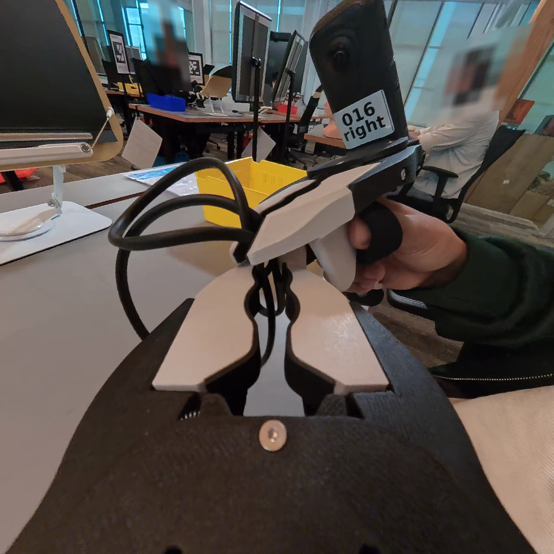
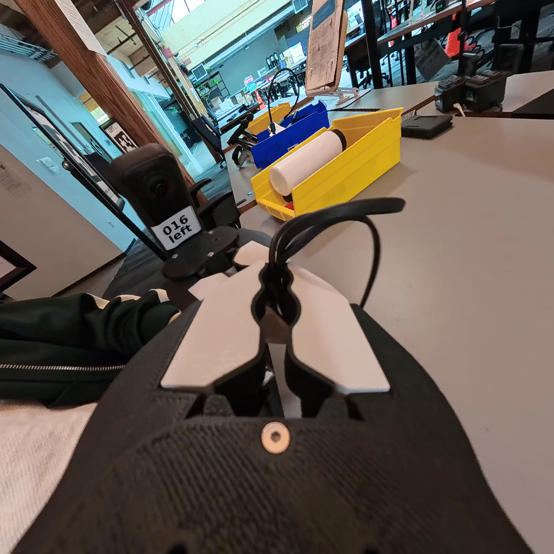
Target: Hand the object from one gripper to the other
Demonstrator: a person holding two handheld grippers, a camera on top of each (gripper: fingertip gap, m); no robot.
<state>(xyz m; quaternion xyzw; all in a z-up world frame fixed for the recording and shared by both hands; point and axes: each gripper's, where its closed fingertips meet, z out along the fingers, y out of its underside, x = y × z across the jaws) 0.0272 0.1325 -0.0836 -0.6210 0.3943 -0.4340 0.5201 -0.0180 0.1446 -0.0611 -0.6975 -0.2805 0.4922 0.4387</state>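
A coiled black cable (image 1: 186, 236) hangs in the air above the grey table (image 1: 60, 299). My left gripper (image 1: 271, 278) is shut on the cable's bunched strands, and the loops fan out to the left. My right gripper (image 1: 241, 254) comes in from the right, held by a hand (image 1: 413, 251), and its white fingers also clamp the bundle just above mine. In the right wrist view my right gripper (image 2: 275, 281) is shut on the cable (image 2: 344, 209). The left gripper (image 2: 251, 254) sits right behind it, its tips mostly hidden.
A yellow bin (image 2: 359, 168) holding a white cylinder (image 2: 305, 159) stands on the table (image 2: 464, 254) ahead, with a blue bin (image 2: 290, 141) behind it. A board on a white stand (image 1: 45, 215) is at the left. A seated person (image 1: 449, 150) is beyond. Across from one pair of fingers to the other is roughly 4 cm.
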